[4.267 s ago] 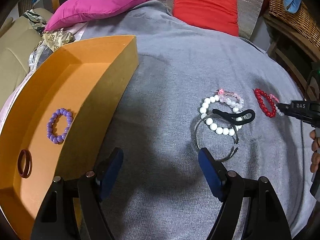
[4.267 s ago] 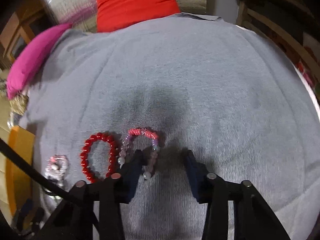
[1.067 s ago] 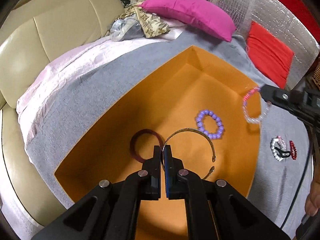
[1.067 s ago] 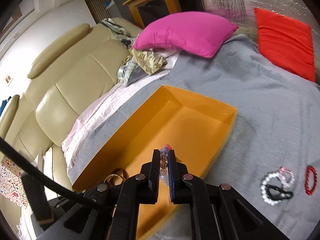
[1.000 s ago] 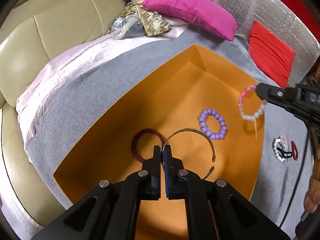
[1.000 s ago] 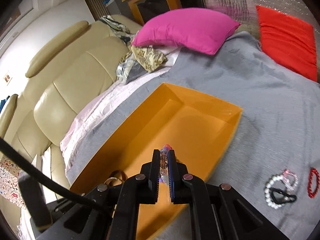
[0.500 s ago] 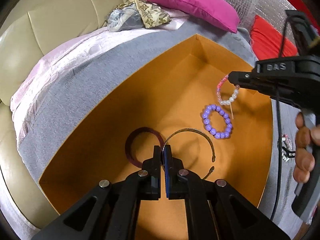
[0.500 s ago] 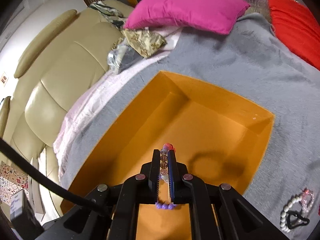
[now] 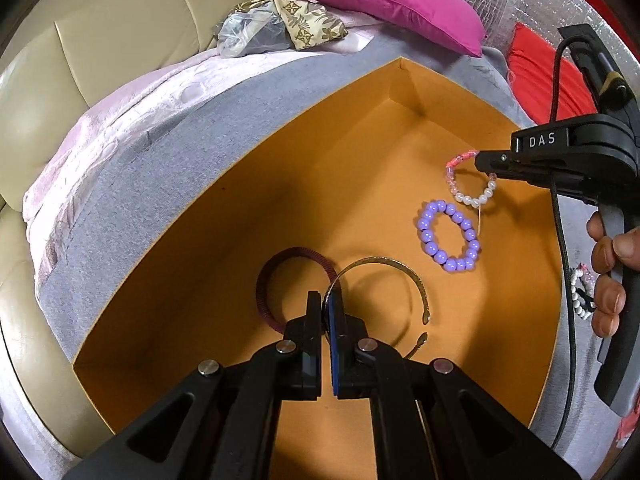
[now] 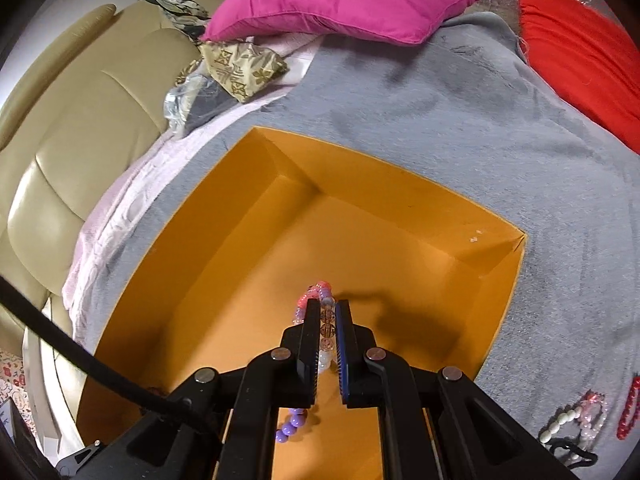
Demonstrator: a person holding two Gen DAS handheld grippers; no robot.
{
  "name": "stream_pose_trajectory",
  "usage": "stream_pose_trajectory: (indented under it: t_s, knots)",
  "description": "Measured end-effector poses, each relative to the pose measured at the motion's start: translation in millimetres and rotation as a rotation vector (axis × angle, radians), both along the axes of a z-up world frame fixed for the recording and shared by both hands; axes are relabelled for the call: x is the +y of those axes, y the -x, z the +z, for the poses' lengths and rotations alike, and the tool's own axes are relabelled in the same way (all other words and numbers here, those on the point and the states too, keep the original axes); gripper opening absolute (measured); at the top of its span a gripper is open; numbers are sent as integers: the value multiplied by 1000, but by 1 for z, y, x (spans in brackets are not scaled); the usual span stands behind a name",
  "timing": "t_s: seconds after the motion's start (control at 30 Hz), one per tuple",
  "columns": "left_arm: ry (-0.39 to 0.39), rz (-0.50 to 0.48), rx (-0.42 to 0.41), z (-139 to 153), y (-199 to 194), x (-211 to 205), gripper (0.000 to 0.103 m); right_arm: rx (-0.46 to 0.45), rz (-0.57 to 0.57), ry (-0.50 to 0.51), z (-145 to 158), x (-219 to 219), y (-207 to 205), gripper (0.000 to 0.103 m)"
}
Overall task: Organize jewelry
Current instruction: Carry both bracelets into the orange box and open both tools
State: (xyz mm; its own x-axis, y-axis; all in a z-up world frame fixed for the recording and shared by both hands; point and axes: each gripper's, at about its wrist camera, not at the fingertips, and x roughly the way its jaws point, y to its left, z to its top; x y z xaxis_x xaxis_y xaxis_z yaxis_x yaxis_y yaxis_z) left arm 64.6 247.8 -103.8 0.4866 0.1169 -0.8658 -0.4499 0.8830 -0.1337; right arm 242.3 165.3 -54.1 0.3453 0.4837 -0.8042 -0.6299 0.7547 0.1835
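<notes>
An orange box lies on the grey blanket. My left gripper is shut on a thin metal bangle and holds it low over the box floor. A dark red ring bracelet and a purple bead bracelet lie in the box. My right gripper is shut on a pink and white bead bracelet, low inside the box; it also shows in the right wrist view. The purple beads peek out under the right gripper.
A white bead bracelet, a black clip and a red bracelet lie on the blanket right of the box. A magenta pillow, a red cushion and a beige sofa surround the blanket.
My right gripper has carried the pink and white bracelet further over the box and lower. My left gripper still holds the bangle in the box and has barely moved.
</notes>
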Motion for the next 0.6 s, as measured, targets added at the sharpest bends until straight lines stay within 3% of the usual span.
stream_pose_trajectory:
  t_s: [0.3,0.37,0.4,0.43,0.5,0.6]
  knots:
    - [-14,16,13,0,0,3,5,-11,-11,58,-2,5,-3,13]
    - [-16,19,16,0,1,4,13,-24,-22,65,-1,4,-4,35]
    - [-17,21,19,0,1,4,28,-28,-25,65,1,4,-4,44]
    - [-13,22,19,1,1,5,44,-33,-26,56,3,3,-3,59]
    - [-28,30,15,3,2,4,56,-52,-29,49,7,1,-2,64]
    - [-55,24,13,6,4,2,58,-56,-35,45,9,0,-2,66]
